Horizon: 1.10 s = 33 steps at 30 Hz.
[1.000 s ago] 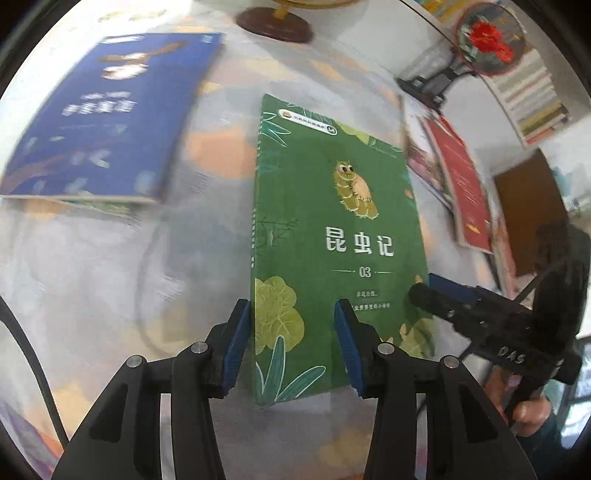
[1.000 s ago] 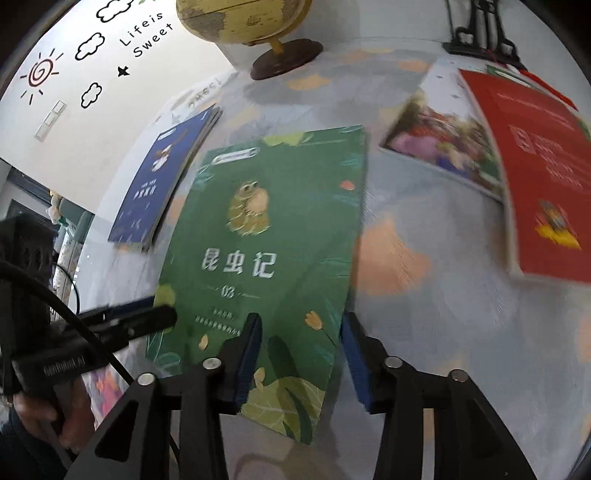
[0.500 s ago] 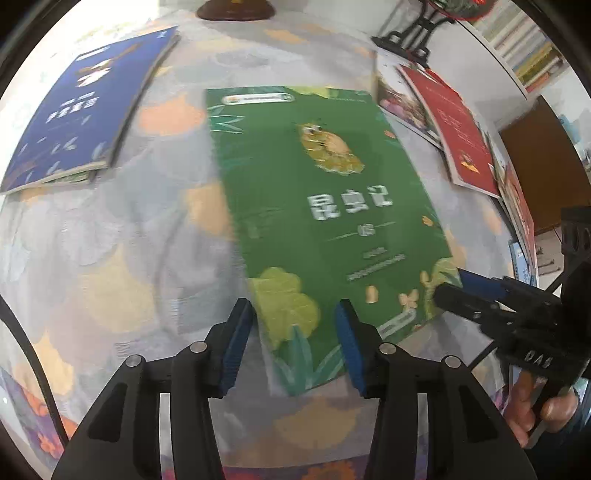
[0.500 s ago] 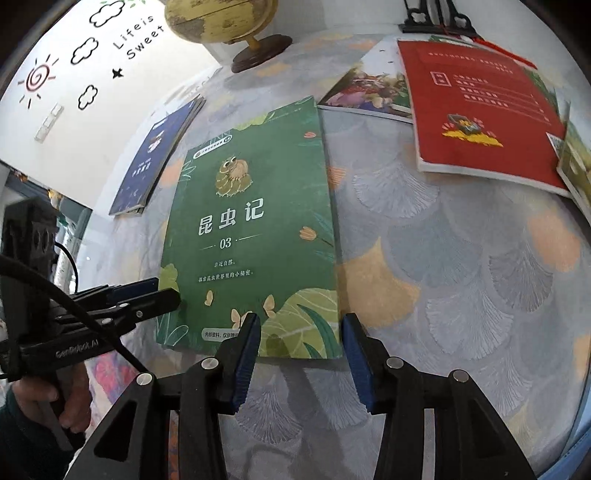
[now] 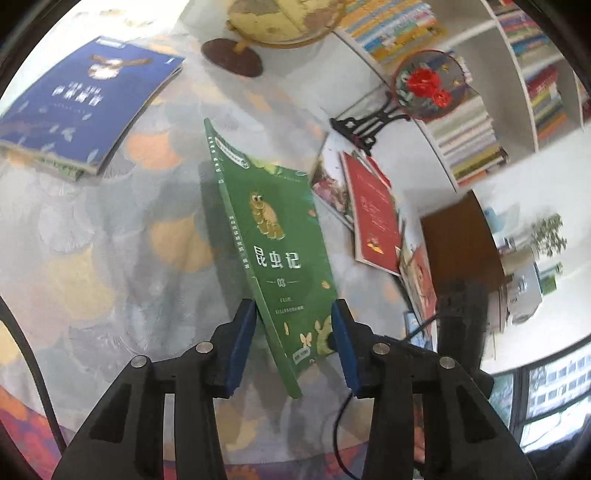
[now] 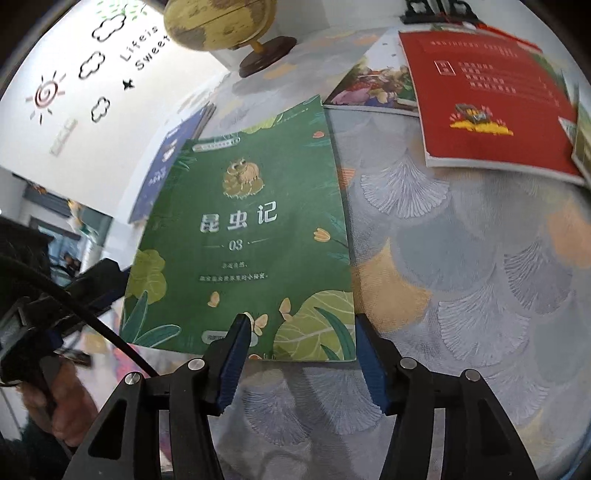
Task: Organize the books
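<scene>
The green book (image 5: 280, 251) stands tilted on edge between the fingers of the left gripper (image 5: 293, 339), its spine uppermost on the left and its front cover facing right; its long axis runs away from the camera toward the globe (image 5: 284, 18), with the title's top at the far end. The left jaws are closing around its near lower corner, with the spine edge against the left pad and the right pad lying over the cover, though a firm pinch cannot be told. In the right wrist view the same book (image 6: 251, 229) shows its whole cover, a thin matte paperback printed with leaves, butterflies and an owl-like figure, the near short edge just ahead of the right gripper (image 6: 299, 354). The right jaws are opening, with nothing pressed between them; the book's near right corner sits in front of the gap. The table (image 6: 461, 295) wears a soft cloth patterned with grey and orange fan-shaped leaves. A blue book (image 5: 81, 99) lies flat on a small stack at far left, and a red book (image 6: 487, 99) lies flat at far right over other picture books. The globe is yellowed, on a round dark wooden foot. Beside it stands a round embroidered fan (image 5: 428, 85) on a black stand.
</scene>
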### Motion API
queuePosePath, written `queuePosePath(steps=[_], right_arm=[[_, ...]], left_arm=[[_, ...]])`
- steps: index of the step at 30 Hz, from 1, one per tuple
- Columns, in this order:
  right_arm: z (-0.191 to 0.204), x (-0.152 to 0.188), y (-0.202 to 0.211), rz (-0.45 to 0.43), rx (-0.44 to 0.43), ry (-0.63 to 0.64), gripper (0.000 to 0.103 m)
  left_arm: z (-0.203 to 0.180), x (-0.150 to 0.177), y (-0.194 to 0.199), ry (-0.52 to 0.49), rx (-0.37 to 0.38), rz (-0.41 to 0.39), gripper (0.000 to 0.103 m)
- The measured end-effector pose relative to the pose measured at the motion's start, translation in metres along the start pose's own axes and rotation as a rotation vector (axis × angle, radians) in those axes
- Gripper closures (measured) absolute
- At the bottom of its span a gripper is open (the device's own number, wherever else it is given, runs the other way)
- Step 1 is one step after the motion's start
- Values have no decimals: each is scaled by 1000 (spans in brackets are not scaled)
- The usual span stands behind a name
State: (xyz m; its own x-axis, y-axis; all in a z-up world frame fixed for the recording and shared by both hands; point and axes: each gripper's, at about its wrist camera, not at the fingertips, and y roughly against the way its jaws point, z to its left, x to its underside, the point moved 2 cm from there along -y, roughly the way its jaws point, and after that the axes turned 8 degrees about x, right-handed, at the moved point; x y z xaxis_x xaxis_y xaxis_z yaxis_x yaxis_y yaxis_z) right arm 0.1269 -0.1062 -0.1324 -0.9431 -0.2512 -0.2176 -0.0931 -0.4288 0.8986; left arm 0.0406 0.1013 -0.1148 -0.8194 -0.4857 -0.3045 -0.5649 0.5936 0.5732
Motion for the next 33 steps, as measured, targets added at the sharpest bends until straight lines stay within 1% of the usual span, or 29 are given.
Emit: queuePosePath(steps=[3,4,6,8,9,10,11,12,13,14,15,16,17,18,19,21,23,24,25,26,27,28,30,32,33], right_arm=[[-9,1,3,-2,-51,-62,47],[-12,2,3,-4,-69,-85,47],[-13,1,4,-4,-76,-97,47],[-11,3,6,-1,-72,-96,47],[-10,3,6,1,-73,-95,47],[-9,3,7,8,-77,-96,47],[-9,3,7,14,-77,-96,47],[-11,2,7,22,-81,-100,47],[-16,2,8,32,-111,-129,43],[-21,2,10,35,-136,-163,37],[-27,1,10,36,-168,-201,35],[-39,0,10,31,-230,-268,33],[-45,0,8,35,-269,-305,32],[-50,-1,6,44,-312,-339,32],[-55,-2,2,54,-377,-380,32],[-56,-8,-4,59,-455,-399,36],[-50,-15,-8,53,-484,-385,61],[-45,-18,-11,52,-469,-372,65],[-39,-21,-10,39,-420,-331,66],[-33,-23,-9,24,-387,-289,70],[-26,-24,-3,3,-341,-224,71],[-23,-25,-1,-3,-316,-189,72],[-9,-23,4,-16,-226,-84,74],[8,-20,8,-36,-117,32,74],[12,-18,9,-47,-80,71,74]], left_arm=[[13,6,-15,42,-34,11,65],[13,8,-22,55,-30,19,65],[13,8,-36,85,2,38,66],[7,7,-45,69,0,41,66],[3,6,-47,68,5,38,70],[1,2,-47,77,31,31,73],[0,0,-41,90,62,26,81],[0,-3,-40,113,96,30,85],[1,-5,-38,142,132,34,86],[3,-8,-33,174,186,28,88],[4,-11,-30,199,232,27,88],[2,-12,-31,213,252,27,88],[2,-14,-30,231,272,28,88],[2,-15,-30,239,280,31,88],[3,-16,-31,243,285,39,88],[5,-16,-36,255,271,63,88],[9,-13,-42,265,245,101,88],[10,-11,-43,264,222,108,85],[11,-11,-44,256,194,114,84],[11,-10,-44,236,150,122,84],[11,-9,-44,214,119,130,84],[7,-9,-45,171,72,140,84],[0,-8,-46,91,1,151,83],[-12,-7,-46,-7,-80,160,83],[-17,-6,-47,-49,-111,161,83]])
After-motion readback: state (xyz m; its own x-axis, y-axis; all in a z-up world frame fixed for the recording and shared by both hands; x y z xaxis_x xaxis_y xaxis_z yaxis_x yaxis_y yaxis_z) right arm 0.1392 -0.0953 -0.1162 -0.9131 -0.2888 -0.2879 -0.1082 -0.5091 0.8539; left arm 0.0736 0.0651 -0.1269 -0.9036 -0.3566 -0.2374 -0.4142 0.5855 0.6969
